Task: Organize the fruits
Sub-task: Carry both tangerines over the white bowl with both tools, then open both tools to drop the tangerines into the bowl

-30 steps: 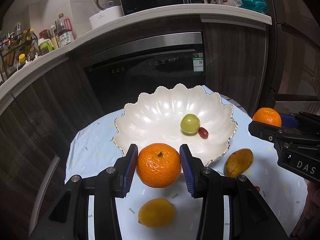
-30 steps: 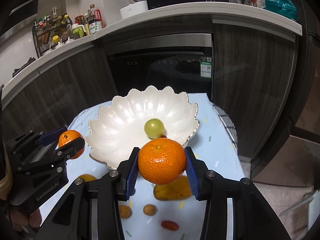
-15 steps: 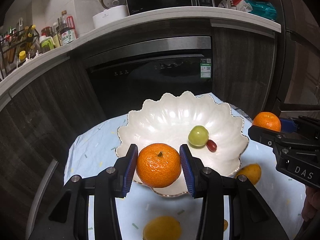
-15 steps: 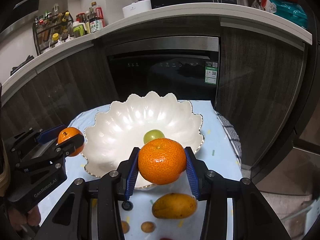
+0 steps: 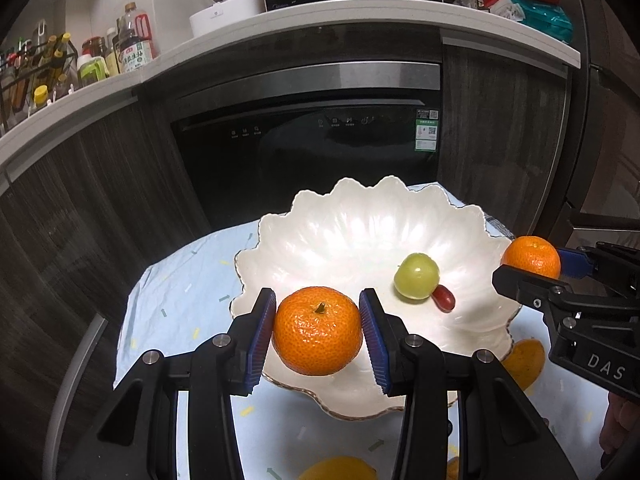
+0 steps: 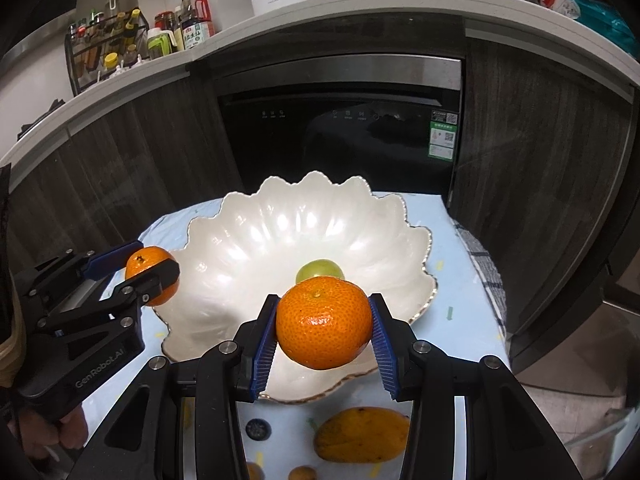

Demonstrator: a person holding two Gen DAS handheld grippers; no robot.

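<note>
Left gripper (image 5: 318, 334): closed on an orange, held level.
Right gripper (image 6: 323, 328): closed on an orange, held level.

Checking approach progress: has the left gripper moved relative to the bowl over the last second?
Yes. The left gripper, shut on its orange, has advanced toward the bowl: the orange now overlaps the near rim instead of hanging short of it.

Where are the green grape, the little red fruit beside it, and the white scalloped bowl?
Round green grape (image 5: 417, 276): left wrist view, middle of its skin.
Small oval red fruit (image 5: 444, 299): left wrist view, its centre.
White scalloped ceramic bowl (image 6: 248, 236): right wrist view, bare inner wall.
</note>
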